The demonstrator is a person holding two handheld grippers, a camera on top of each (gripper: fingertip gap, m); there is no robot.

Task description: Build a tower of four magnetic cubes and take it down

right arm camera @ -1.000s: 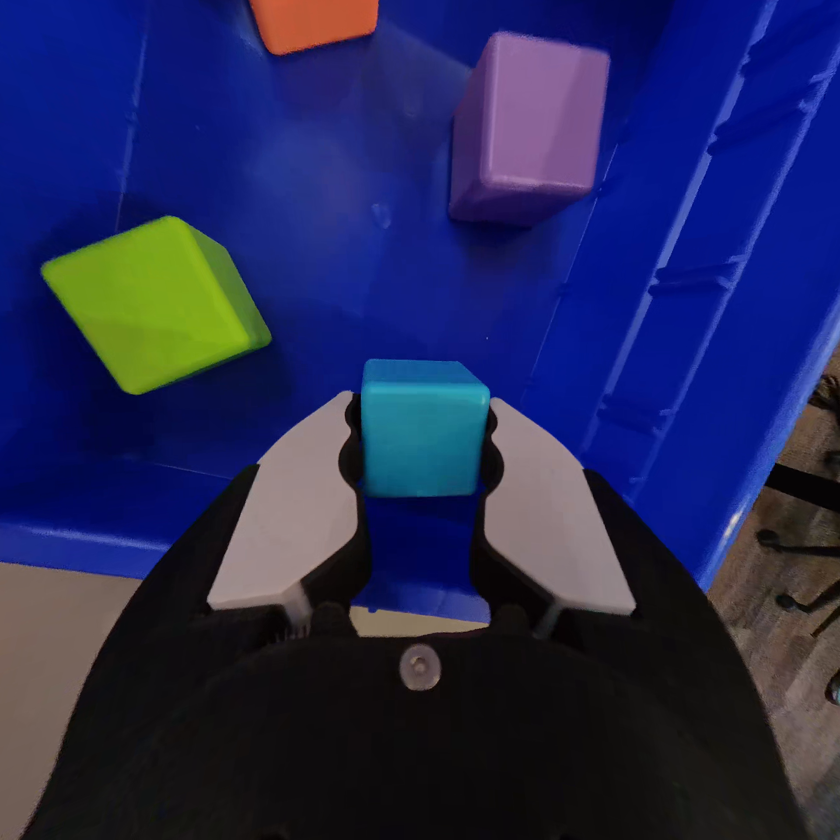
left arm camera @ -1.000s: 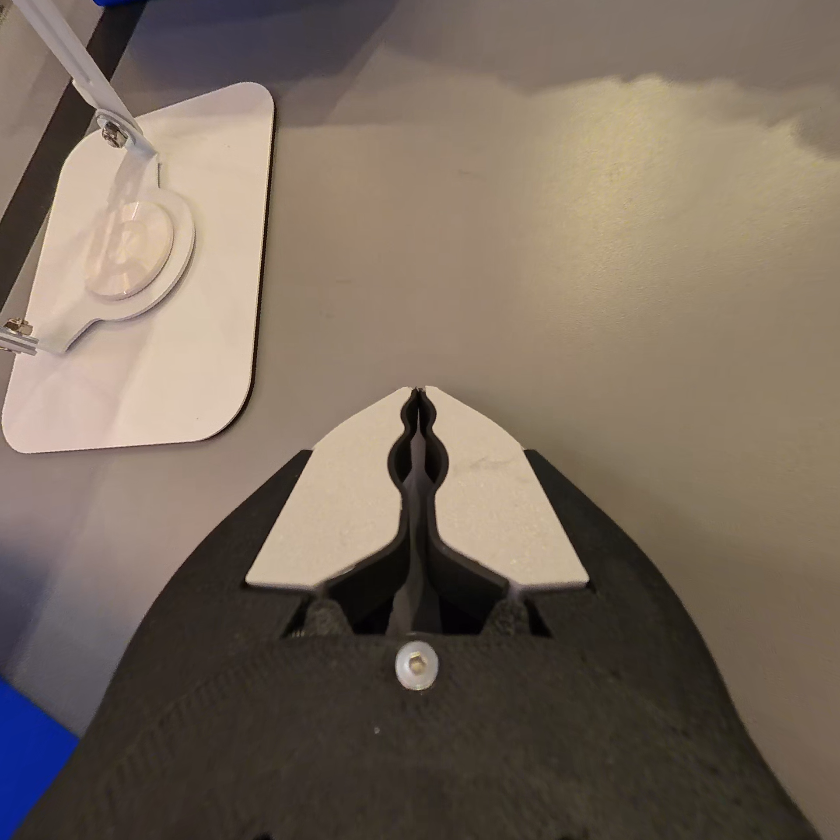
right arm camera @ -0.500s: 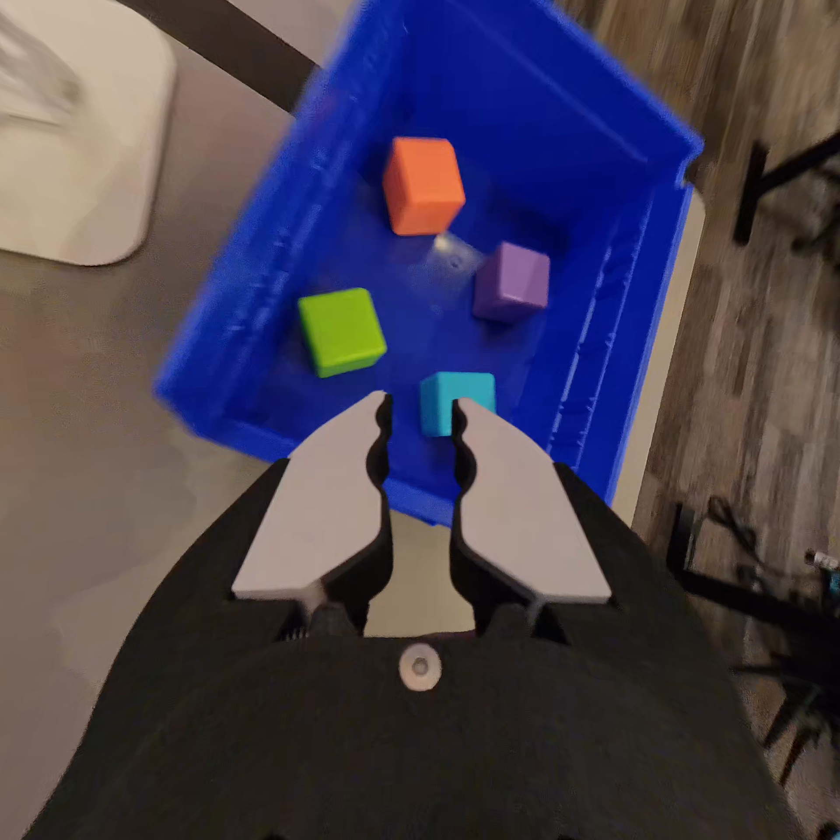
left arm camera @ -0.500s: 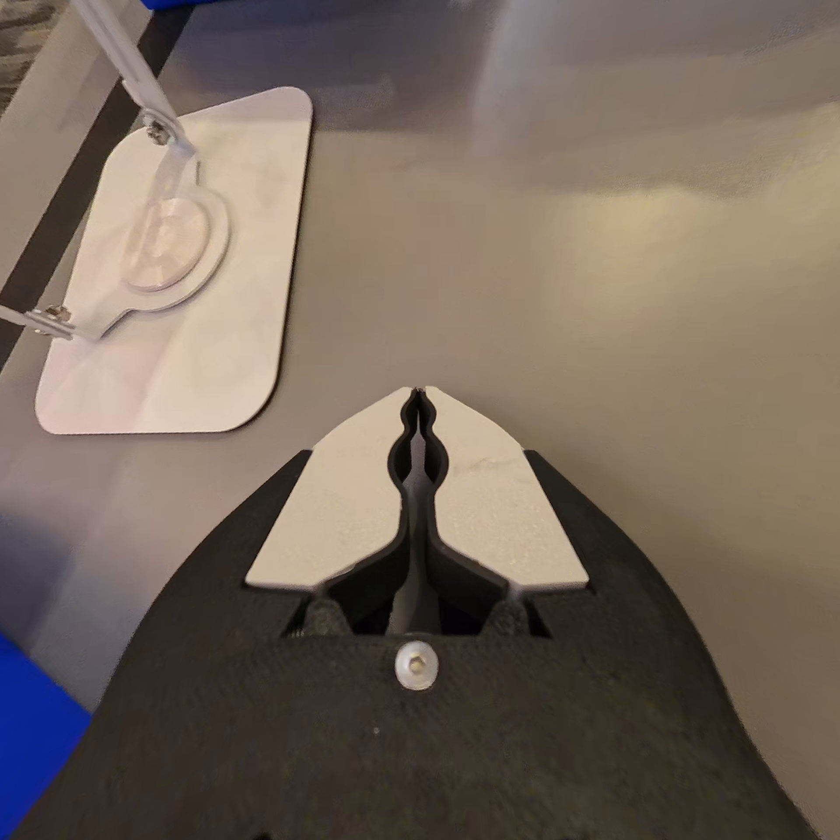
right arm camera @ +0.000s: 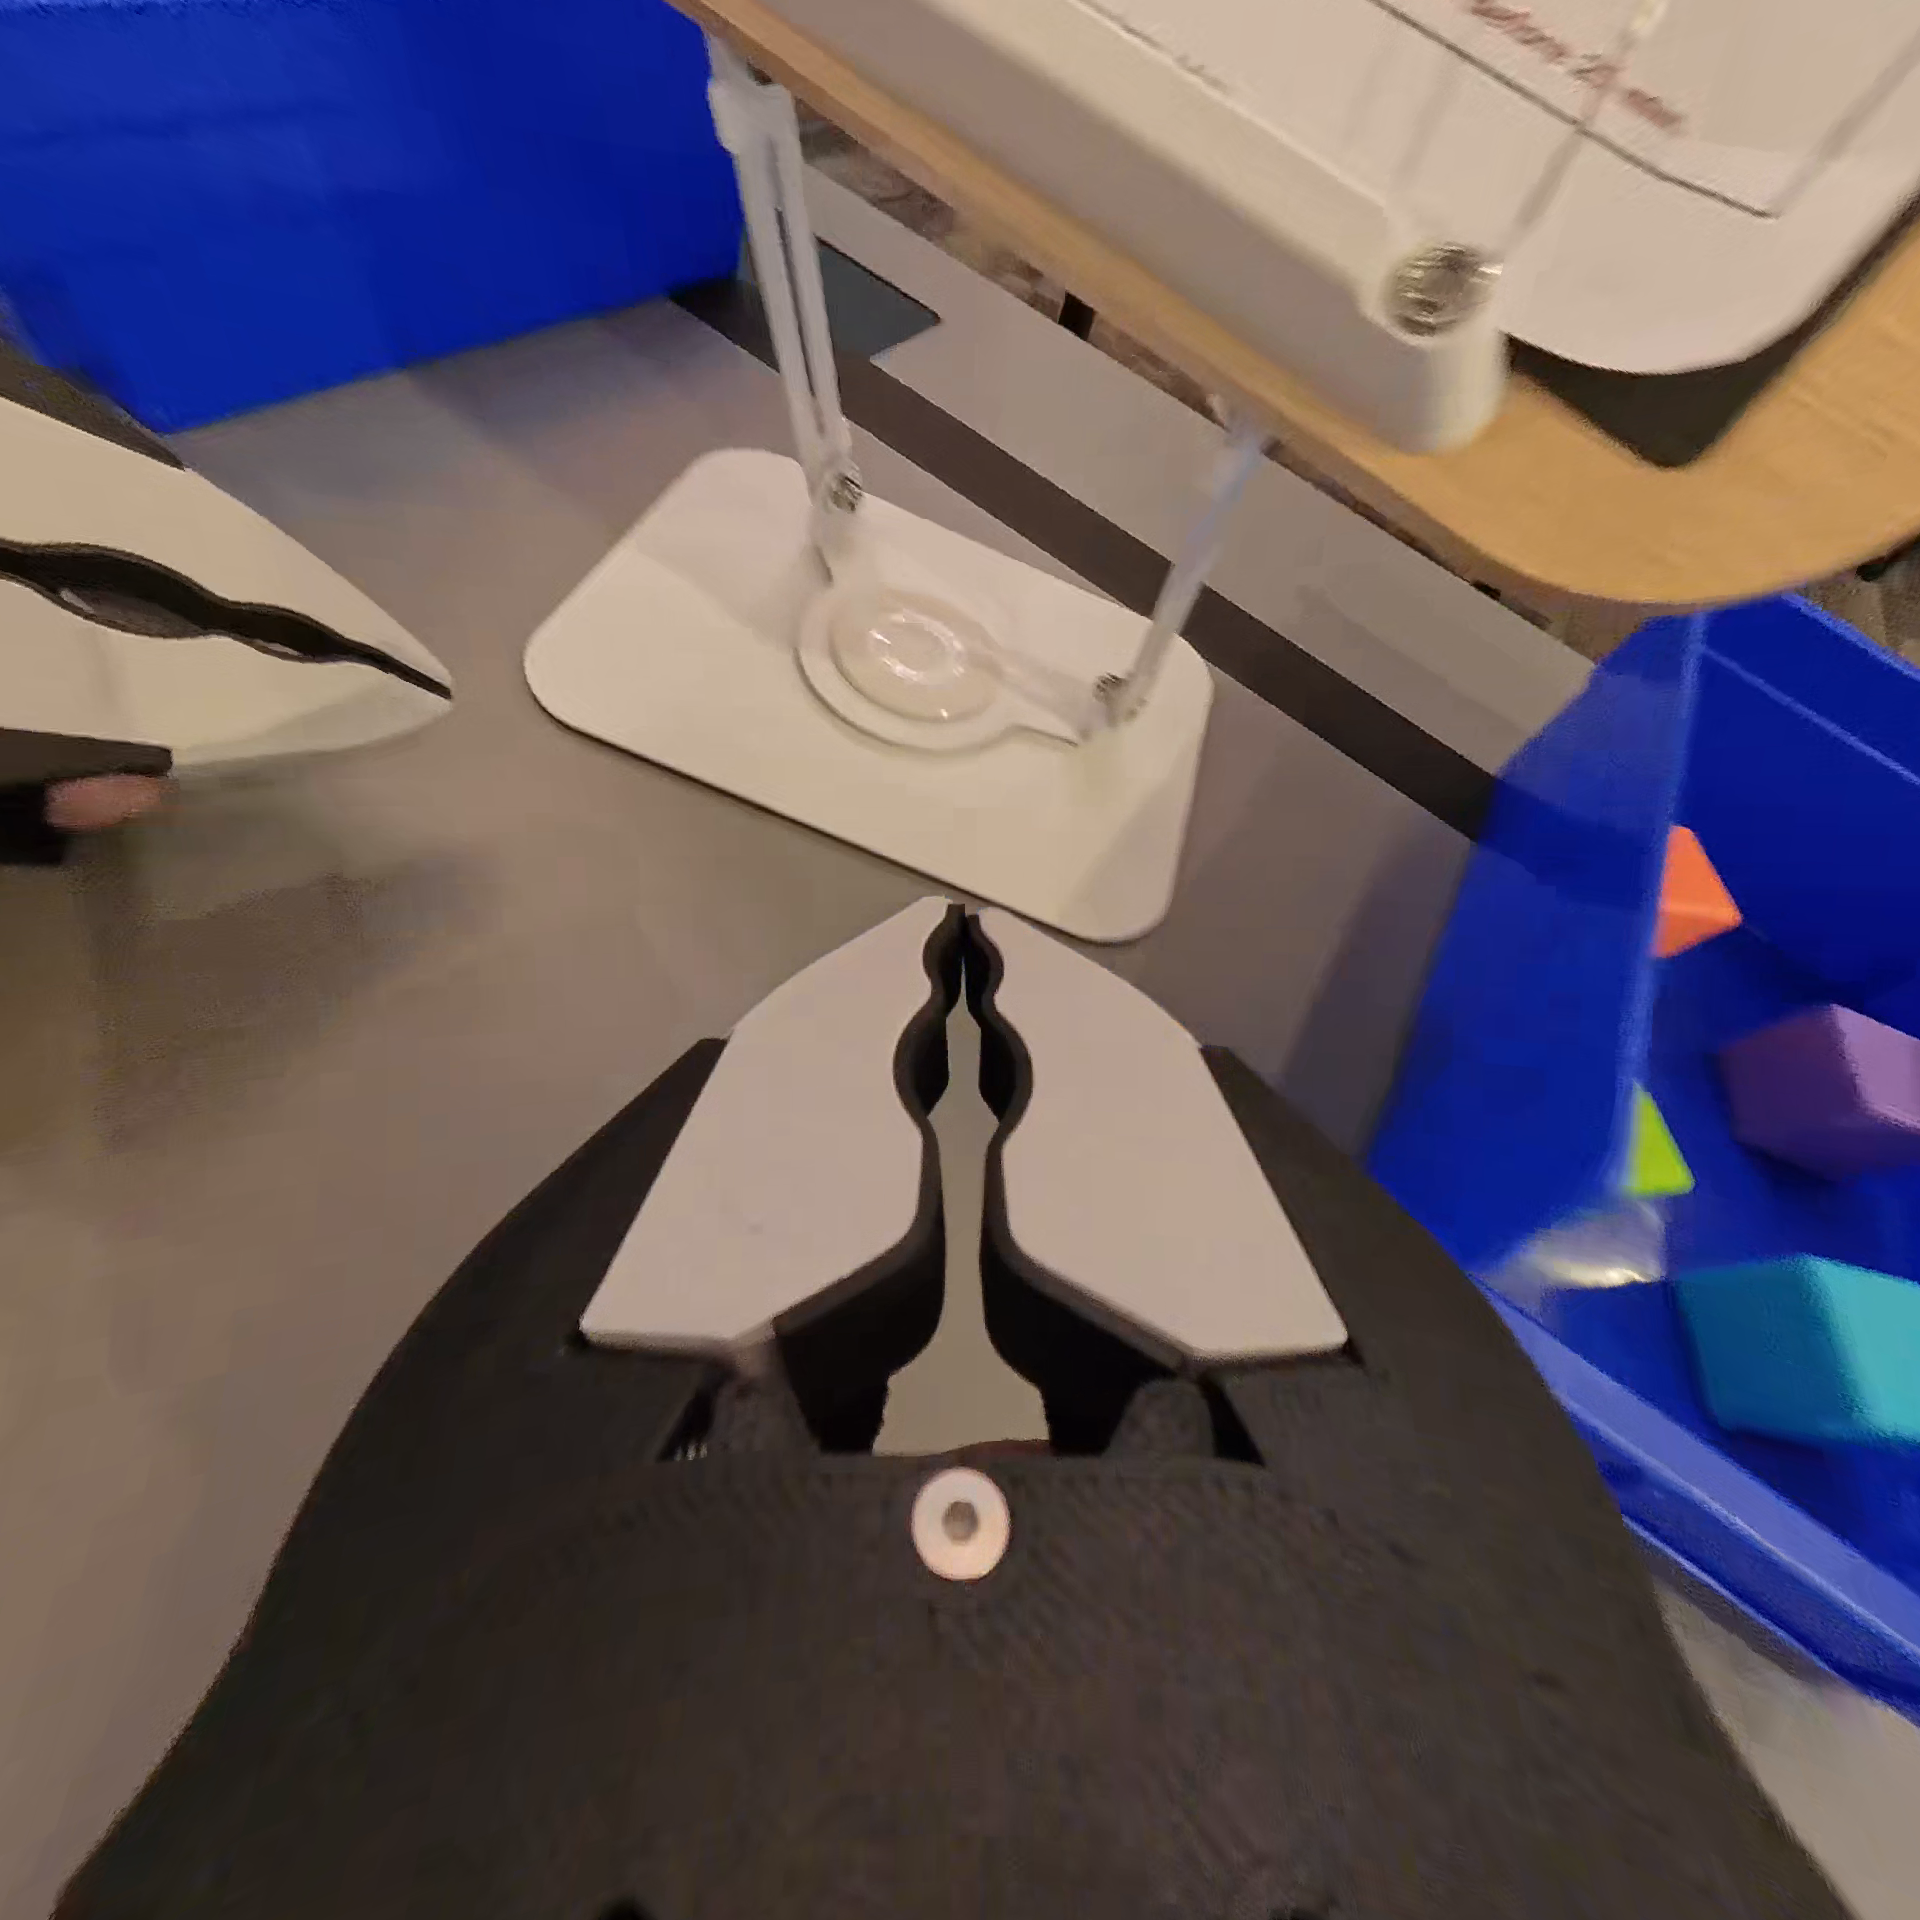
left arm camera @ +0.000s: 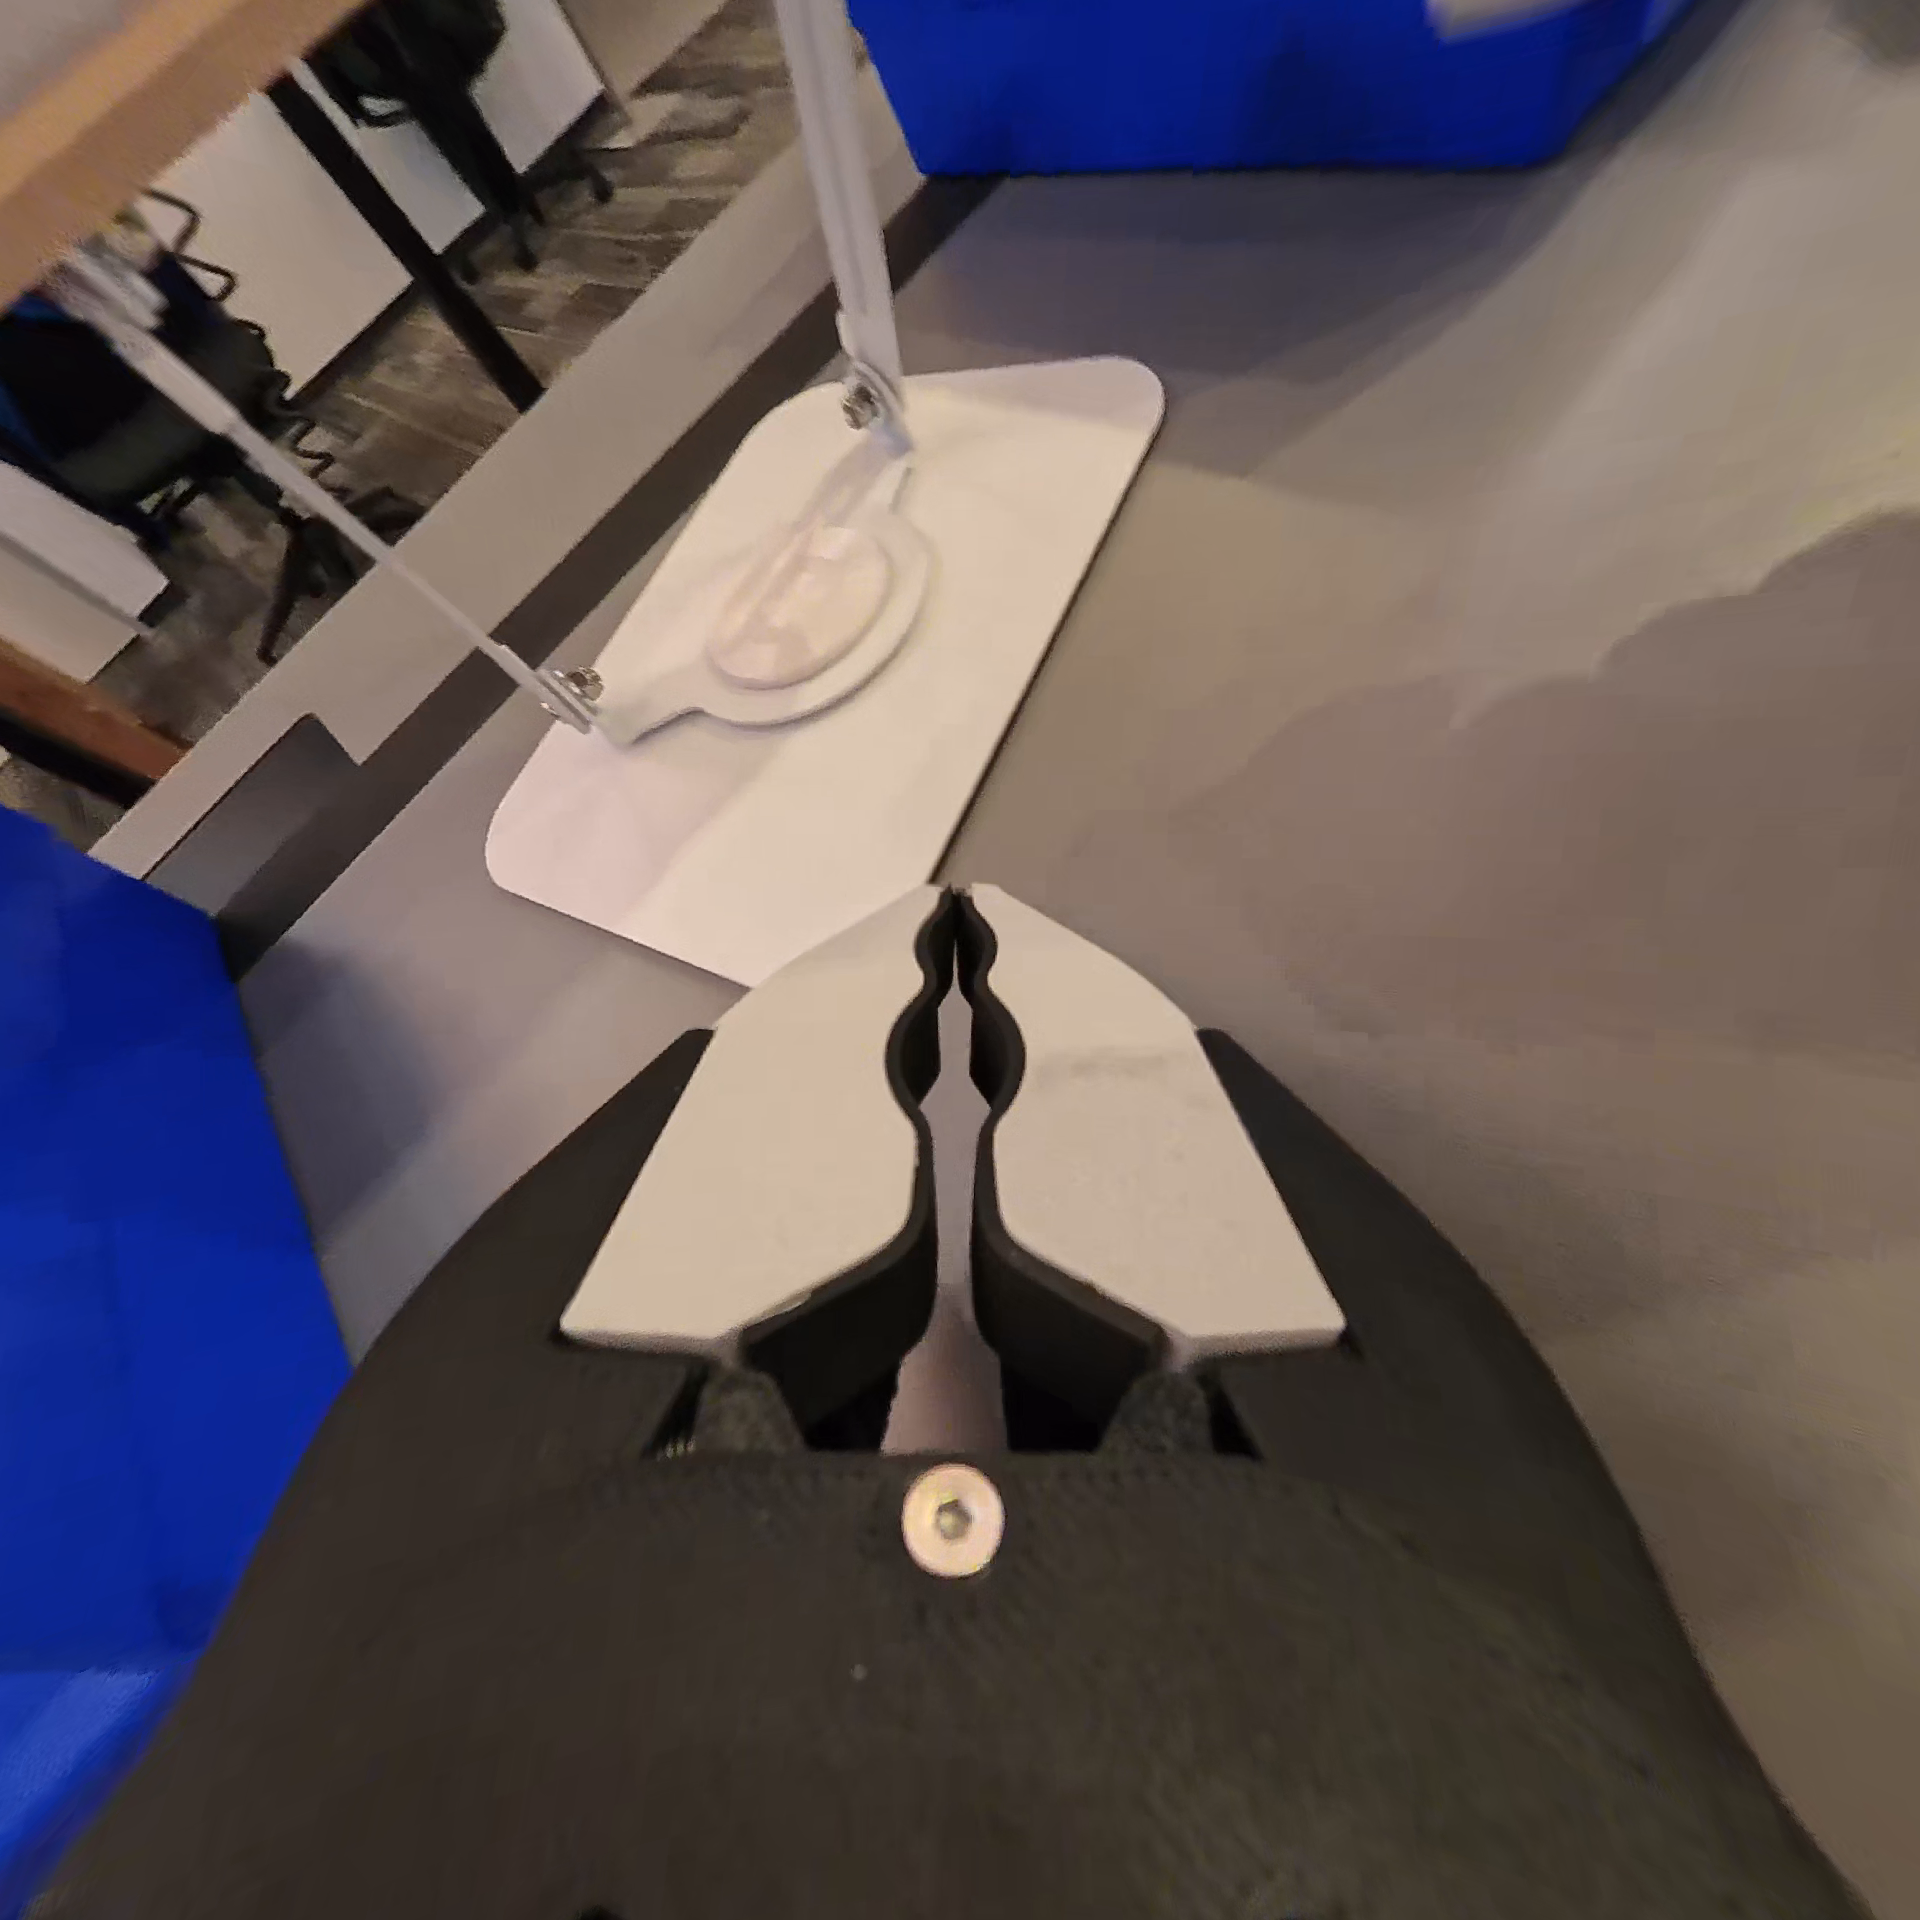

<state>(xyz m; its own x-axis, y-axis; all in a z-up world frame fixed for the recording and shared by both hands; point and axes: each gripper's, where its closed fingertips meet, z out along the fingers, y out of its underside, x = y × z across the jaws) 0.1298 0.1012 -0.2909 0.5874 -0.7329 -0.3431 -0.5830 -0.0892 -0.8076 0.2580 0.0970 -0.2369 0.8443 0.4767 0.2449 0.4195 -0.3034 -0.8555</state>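
Blue bin point(right arm camera: 1538, 1039) holds orange point(right arm camera: 1691, 902), purple point(right arm camera: 1834, 1091), green point(right arm camera: 1654, 1151) and teal point(right arm camera: 1808, 1351) cubes; white stand base point(right arm camera: 717, 665).

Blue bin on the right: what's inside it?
In the blue bin: teal cube, purple cube, corners of orange cube and green cube. The wall hides the rest.

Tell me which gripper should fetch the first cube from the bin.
Right. The right gripper, shut and empty, sits beside the blue bin holding the teal cube and purple cube. The left gripper, also shut, faces the white stand base, with no cubes showing.
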